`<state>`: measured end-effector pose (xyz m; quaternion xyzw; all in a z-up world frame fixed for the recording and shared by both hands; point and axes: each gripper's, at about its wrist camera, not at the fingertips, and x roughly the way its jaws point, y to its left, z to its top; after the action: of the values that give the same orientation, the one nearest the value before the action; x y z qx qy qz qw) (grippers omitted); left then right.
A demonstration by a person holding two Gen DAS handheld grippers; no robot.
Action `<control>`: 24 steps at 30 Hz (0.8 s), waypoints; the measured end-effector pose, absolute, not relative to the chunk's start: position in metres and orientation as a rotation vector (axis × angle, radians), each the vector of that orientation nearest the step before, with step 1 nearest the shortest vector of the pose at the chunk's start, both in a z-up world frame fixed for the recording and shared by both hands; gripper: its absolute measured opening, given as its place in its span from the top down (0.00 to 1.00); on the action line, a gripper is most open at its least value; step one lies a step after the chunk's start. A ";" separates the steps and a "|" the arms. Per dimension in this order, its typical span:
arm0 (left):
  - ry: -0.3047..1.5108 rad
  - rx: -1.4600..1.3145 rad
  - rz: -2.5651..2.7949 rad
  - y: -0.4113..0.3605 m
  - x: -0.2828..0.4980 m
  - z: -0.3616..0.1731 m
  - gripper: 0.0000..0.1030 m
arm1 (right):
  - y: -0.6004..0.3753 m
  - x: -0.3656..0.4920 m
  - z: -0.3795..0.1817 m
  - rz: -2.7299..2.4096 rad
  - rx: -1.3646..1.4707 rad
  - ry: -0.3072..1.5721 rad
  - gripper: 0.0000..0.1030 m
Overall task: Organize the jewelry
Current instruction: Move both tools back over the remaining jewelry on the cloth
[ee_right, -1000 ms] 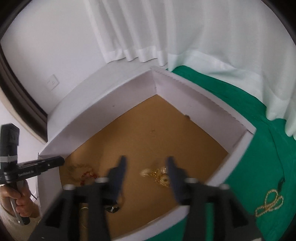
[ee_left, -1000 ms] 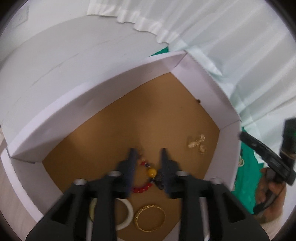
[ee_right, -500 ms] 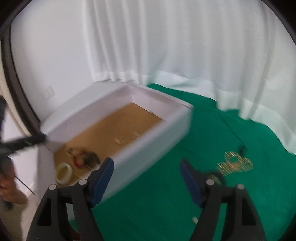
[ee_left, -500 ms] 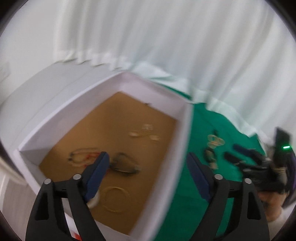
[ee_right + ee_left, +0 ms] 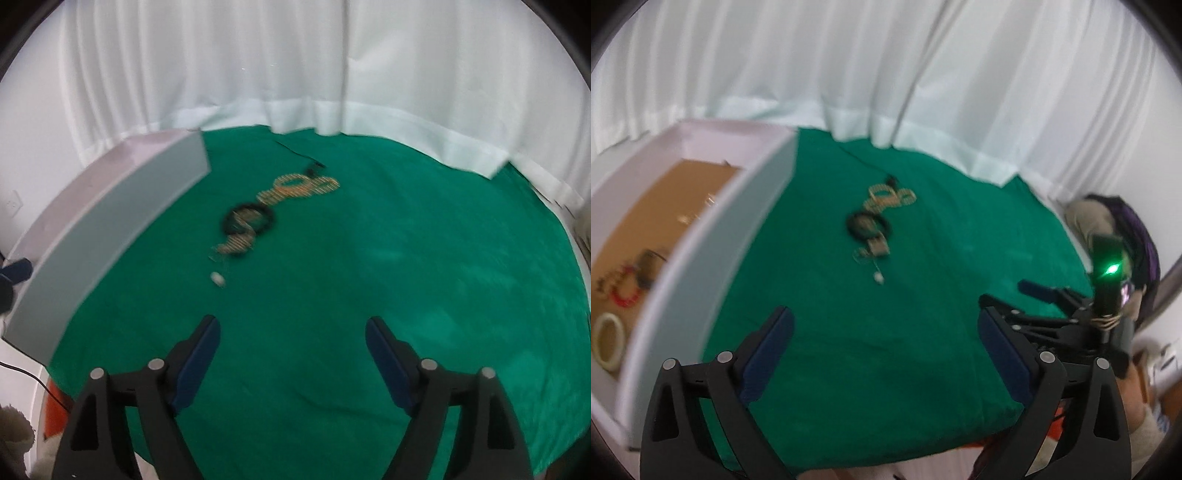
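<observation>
Both your grippers, left [image 5: 884, 349] and right [image 5: 293, 354], have left the white box [image 5: 713, 240], jaws wide, empty, over the green cloth [image 5: 406, 258].

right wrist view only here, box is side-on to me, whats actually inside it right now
Observer: The left wrist view looks down into the white box. A red bead bracelet lies on its brown floor.
Operator: anything else in there
Observer: A cream bangle lies nearer the camera than the red one, flat on the floor.
Operator: can you see my gripper from the other side
Observer: Yes. The right gripper shows at the right edge of the left wrist view, over the green cloth, with a green light lit on its handle.
Operator: is the left one carrying something
Observer: No. The left gripper is open, with nothing between its fingers.
</observation>
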<state>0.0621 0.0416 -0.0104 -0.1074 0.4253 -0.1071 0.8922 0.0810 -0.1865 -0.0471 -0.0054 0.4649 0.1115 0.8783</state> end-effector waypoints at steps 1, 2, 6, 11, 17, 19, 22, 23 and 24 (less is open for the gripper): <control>0.898 -0.216 -0.224 0.037 0.063 -0.018 0.03 | -0.192 0.077 -0.051 0.222 -0.011 0.971 0.17; 0.911 -0.208 -0.226 0.034 0.064 -0.025 0.03 | -0.199 0.072 -0.056 0.209 -0.008 0.975 0.17; 0.936 -0.170 -0.208 0.021 0.062 -0.044 0.03 | -0.215 0.061 -0.075 0.175 0.017 1.016 0.17; 0.931 -0.183 -0.178 0.023 0.058 -0.052 0.03 | -0.222 0.056 -0.091 0.146 0.029 1.052 0.17; 0.930 -0.135 -0.143 0.019 0.064 -0.059 0.03 | -0.221 0.055 -0.099 0.138 0.017 1.065 0.17; 0.941 -0.116 -0.142 0.016 0.067 -0.062 0.03 | -0.221 0.056 -0.101 0.133 0.008 1.070 0.17; 0.968 -0.115 -0.167 0.013 0.070 -0.068 0.03 | -0.224 0.058 -0.105 0.123 0.006 1.079 0.17; 0.977 -0.124 -0.177 0.013 0.071 -0.070 0.03 | -0.224 0.059 -0.107 0.119 0.006 1.084 0.17; 0.986 -0.136 -0.184 0.014 0.072 -0.072 0.03 | -0.225 0.058 -0.109 0.117 0.006 1.087 0.17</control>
<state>0.0719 0.0136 -0.0721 -0.0650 0.4722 -0.0883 0.8746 0.0584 -0.2255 -0.1089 0.0027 0.5168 0.0556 0.8543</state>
